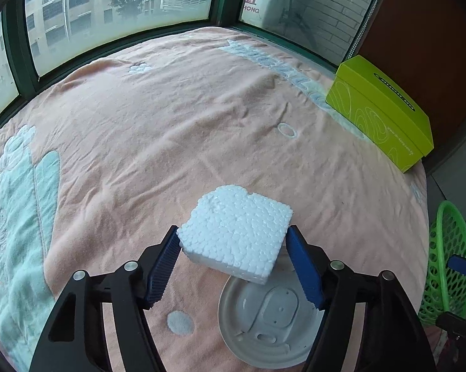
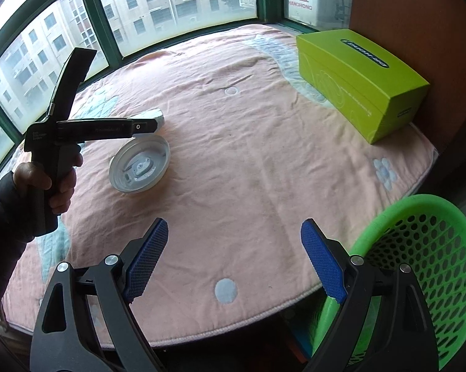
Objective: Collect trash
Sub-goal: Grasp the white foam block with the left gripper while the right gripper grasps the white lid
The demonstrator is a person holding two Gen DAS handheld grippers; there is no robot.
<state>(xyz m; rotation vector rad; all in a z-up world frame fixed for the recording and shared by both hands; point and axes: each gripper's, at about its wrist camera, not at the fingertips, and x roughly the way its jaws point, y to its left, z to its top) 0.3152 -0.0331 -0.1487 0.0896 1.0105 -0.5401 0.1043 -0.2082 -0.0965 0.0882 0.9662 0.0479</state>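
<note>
My left gripper [image 1: 233, 241] is shut on a white styrofoam block [image 1: 236, 229] and holds it just above a grey round plastic lid [image 1: 264, 319] lying on the pink blanket. In the right wrist view the left gripper [image 2: 153, 124] shows at mid-left, with the block's end [image 2: 157, 116] poking out over the lid [image 2: 139, 167]. My right gripper [image 2: 233, 245] is open and empty above the blanket's near edge. A green perforated basket [image 2: 425, 257] stands just right of it, beyond the table's edge; it also shows in the left wrist view [image 1: 446, 257].
A lime-green cardboard box [image 2: 357, 80] sits at the far right against a brown wall; it also shows in the left wrist view [image 1: 381, 108]. Windows with green frames [image 2: 105, 34] run along the far side. The pink blanket [image 2: 248, 161] covers the whole surface.
</note>
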